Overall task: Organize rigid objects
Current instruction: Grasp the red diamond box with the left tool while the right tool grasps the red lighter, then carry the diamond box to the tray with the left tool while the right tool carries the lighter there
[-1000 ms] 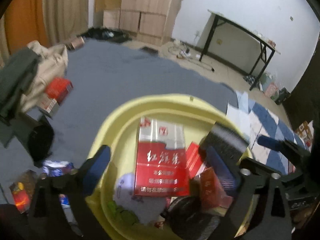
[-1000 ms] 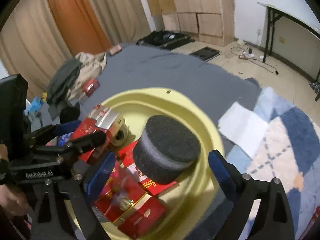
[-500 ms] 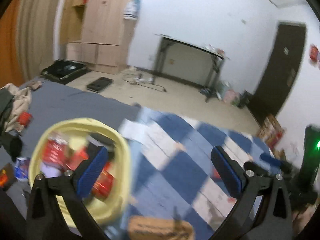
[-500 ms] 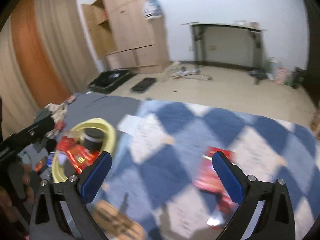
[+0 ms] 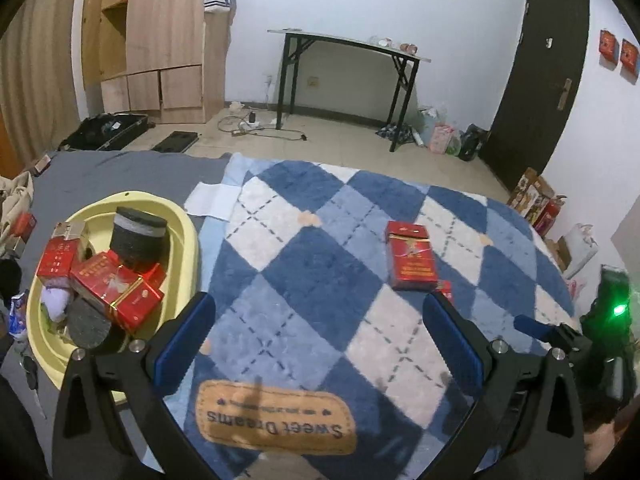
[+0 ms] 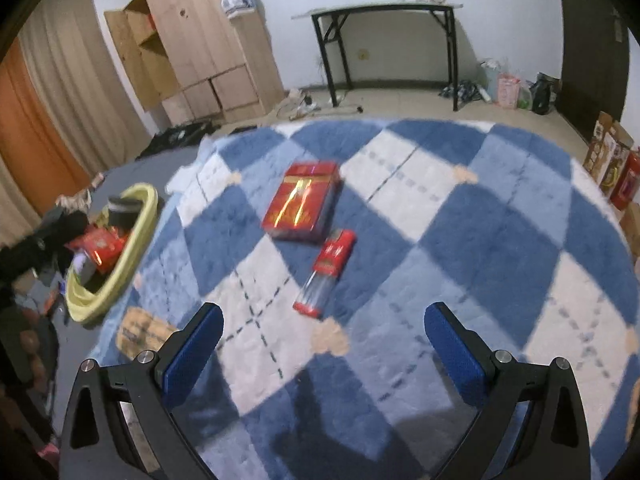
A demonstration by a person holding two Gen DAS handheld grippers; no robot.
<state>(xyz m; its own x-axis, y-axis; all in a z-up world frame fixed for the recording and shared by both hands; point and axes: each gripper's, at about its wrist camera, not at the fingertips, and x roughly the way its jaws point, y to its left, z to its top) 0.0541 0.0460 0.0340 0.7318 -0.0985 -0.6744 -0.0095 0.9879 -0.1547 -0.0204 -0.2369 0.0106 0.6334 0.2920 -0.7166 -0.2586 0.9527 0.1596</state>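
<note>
Both grippers [image 5: 318,336] [image 6: 324,338] agape; red box [image 6: 302,205], prob. cig. carton

Two red boxes [image 6: 303,205] on the rug (one yellow basin [image 5: 188,240]).

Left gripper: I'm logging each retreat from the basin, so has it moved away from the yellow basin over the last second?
Yes. The left gripper has swung right off the yellow basin, which now sits at its left, over the checked blanket.

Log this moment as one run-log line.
left gripper: open, empty | right gripper: open, empty | red carton, slim red pack: on checkered blanket | yellow basin: filled
</note>
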